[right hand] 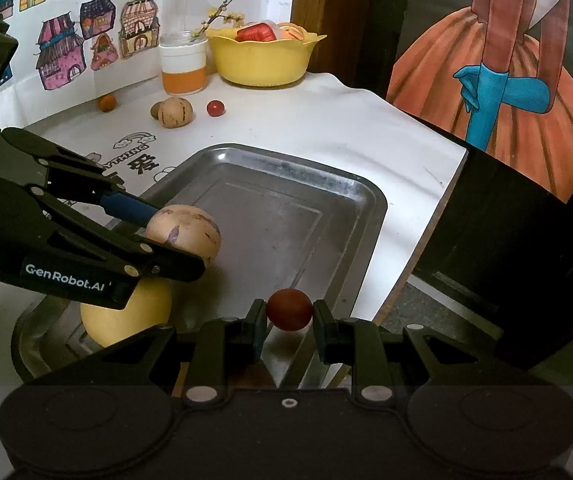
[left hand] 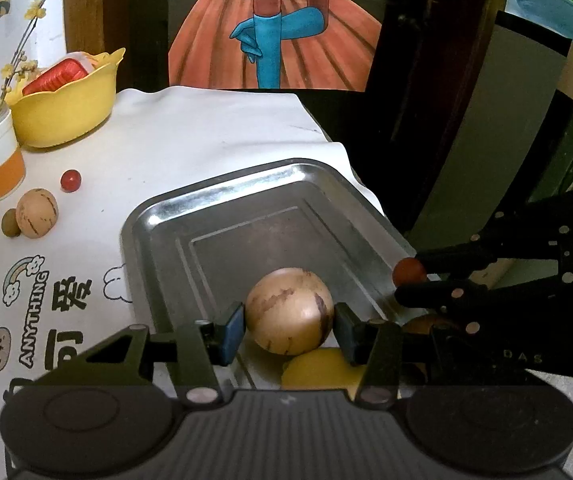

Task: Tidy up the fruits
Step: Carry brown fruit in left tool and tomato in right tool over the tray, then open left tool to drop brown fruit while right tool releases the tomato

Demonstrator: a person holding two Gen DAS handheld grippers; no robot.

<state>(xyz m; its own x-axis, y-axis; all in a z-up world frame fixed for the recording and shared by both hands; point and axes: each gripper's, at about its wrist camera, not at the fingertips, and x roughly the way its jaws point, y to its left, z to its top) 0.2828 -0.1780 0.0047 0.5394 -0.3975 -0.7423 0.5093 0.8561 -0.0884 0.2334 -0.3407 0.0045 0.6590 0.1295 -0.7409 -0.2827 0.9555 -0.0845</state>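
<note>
Left wrist view, item one: your left gripper (left hand: 288,330), fingers spread to the width of a striped tan fruit (left hand: 289,311) and bracketing it, each pad at or just off its skin (contact cannot be told for sure). The fruit sits low over the near end of the metal tray (left hand: 222,204), with a yellow fruit (left hand: 318,368) lying in the tray just below it.

Item two: your right gripper (right hand: 289,326), set narrow, a small dark red fruit (right hand: 289,309) pinched between its pads at the tray's near right rim.

Item three: loose fruit on the white tablecloth (right hand: 326,120), all beyond the tray's far left corner:
- a second striped tan fruit (right hand: 175,112), with a small green fruit (right hand: 156,110) touching its left side;
- a small red fruit (right hand: 215,108) just right of that pair;
- a small orange fruit (right hand: 107,103) to their left, near the wall (right wrist view only).

Item four: behind those fruits from the tray, a glass jar (right hand: 182,66) with a white and orange band holding a flowering twig, and beside it a yellow bowl (right hand: 262,62) with red-wrapped contents.
</note>
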